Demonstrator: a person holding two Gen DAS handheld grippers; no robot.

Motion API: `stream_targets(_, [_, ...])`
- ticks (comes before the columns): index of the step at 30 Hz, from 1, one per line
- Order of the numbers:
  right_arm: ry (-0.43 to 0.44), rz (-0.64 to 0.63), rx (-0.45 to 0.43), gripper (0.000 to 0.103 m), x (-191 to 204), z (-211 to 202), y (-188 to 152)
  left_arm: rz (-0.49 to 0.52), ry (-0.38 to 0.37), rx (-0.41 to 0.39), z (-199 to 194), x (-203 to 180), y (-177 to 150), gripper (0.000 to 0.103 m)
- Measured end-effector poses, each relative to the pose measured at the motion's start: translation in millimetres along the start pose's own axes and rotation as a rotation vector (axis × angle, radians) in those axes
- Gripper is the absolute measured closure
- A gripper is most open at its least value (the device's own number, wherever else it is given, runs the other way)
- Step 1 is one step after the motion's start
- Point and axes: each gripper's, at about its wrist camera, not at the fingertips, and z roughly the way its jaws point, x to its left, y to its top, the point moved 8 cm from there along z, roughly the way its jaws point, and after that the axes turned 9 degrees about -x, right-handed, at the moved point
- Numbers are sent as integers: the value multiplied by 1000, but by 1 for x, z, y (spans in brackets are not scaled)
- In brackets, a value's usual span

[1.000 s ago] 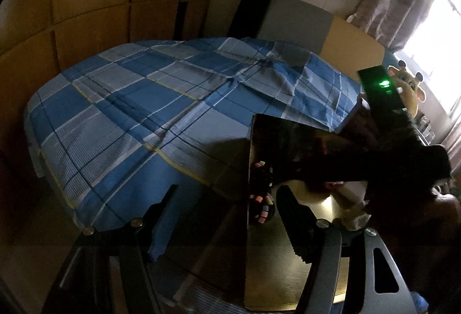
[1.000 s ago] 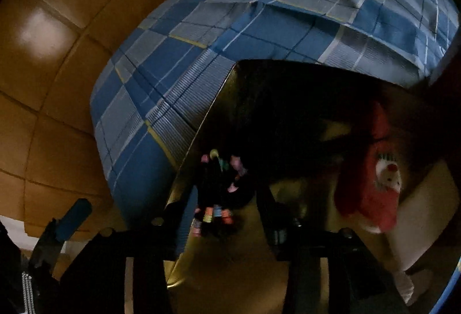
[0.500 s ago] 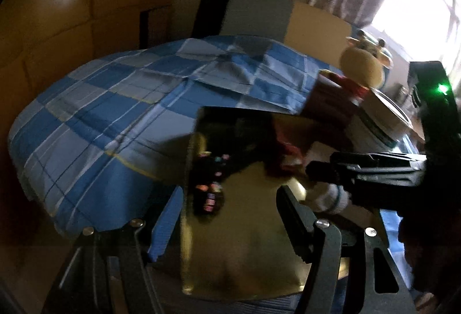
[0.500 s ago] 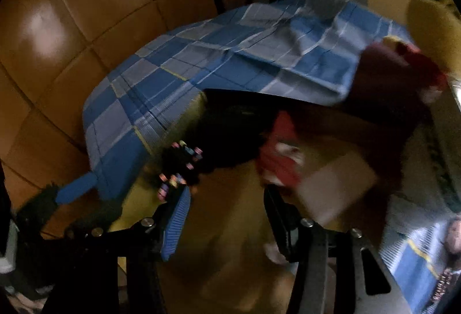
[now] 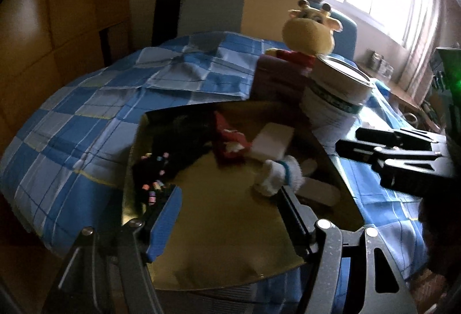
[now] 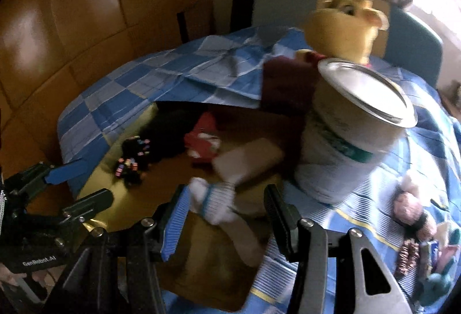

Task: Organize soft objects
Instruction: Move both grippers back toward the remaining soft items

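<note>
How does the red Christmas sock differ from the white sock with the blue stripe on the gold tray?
The red Christmas sock is red with a white face motif; the white sock is plain white with a blue band. The red one lies farther back, beside the black glove; the white one lies nearer the cameras, by the white block. Both lie loose on the gold tray.

A glossy gold board [image 5: 230, 227] mirrored the light, lying on a matt blue checked woven cloth [image 5: 72, 126]. The plush yellow giraffe toy [image 5: 309, 31] looked fuzzy. A paper-labelled round tin [image 6: 345, 146] carried a shiny metal lid [image 6: 366, 89]. Polished brown wooden panels [image 6: 72, 11] gleamed behind.
</note>
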Motion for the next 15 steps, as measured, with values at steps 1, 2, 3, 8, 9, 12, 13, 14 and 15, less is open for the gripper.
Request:
stream_targets(1, [-13,5,-7,49,-7,-4,-1,8,-4,1,0,-4,0,34])
stream_targets(2, [-27,14,-13,49,-14,-8,-3,16,-7,2,0,-7,0,34])
stream_targets(3, [-39,24,-18,49,-21,-12,-4,27,-14,3,0,-13,0,34])
stream_targets(8, [-123,84,-36,49,-68,-32,-14,72,-46,6,1,-35,1,34])
stream_targets(9, [-145,100,-39,49,-79,-37,-17,81,-52,7,1,-40,1,34])
stream_targets(12, [-207,145,-50,49,-112,-48,-23,107,-70,14,3,-53,0,34])
stream_targets(13, [-230,161,-56,49,-123,-52,-26,116,-76,17,4,-58,0,34])
stream_targets(14, [-256,180,-62,49,-136,-57,-28,122,-80,17,4,-61,-1,34])
stream_targets(15, [-278,197,-68,49,-149,-61,-30,135,-87,20,5,-67,-1,34])
